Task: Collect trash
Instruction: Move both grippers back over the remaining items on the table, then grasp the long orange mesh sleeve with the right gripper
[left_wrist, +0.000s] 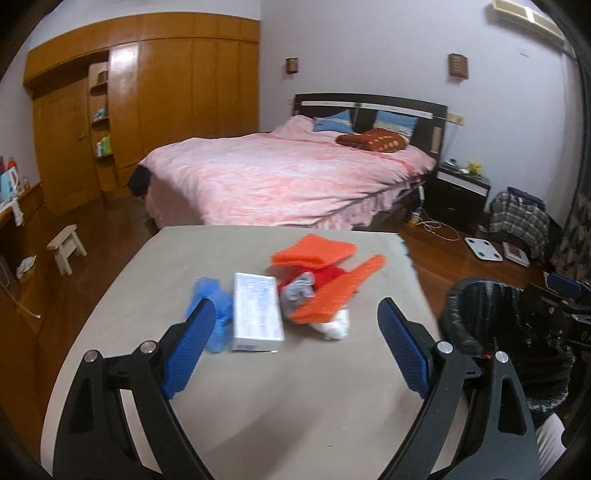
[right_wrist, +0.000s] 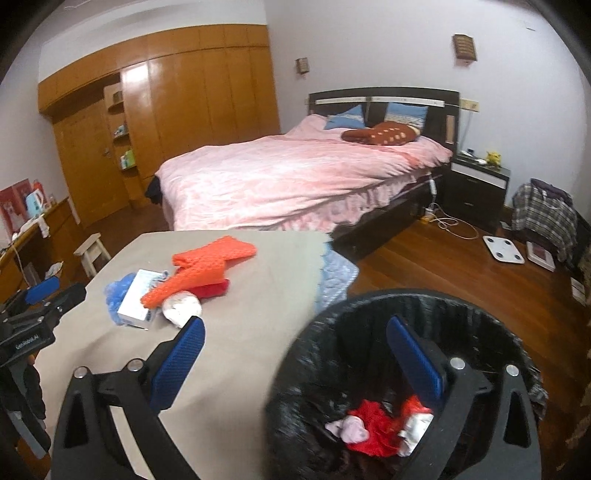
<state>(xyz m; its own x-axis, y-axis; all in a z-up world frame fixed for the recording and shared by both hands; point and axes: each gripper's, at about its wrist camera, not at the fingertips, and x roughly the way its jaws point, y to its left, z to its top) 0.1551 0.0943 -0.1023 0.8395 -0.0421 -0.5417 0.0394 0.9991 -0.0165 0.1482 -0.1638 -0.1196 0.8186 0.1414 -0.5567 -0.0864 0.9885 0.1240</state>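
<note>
Both claws are spread and empty: the left claw (left_wrist: 295, 328) over the table (left_wrist: 258, 406), the right claw (right_wrist: 295, 349) at the trash bin (right_wrist: 369, 321). Orange mesh (left_wrist: 314, 251) and a white box (left_wrist: 256, 312) lie on the table.

A little heap of trash lies on the counter (left_wrist: 155, 295): a blue crumpled wrapper (left_wrist: 216, 310), a white box (left_wrist: 256, 312) lying flat beside it, orange net pieces (left_wrist: 314, 251) and a white wad (left_wrist: 336, 326). The black-lined bin (right_wrist: 369, 332) beside the counter holds red and white scraps (right_wrist: 376, 424).

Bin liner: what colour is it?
Black; the bin liner shows best in the right wrist view.
</note>
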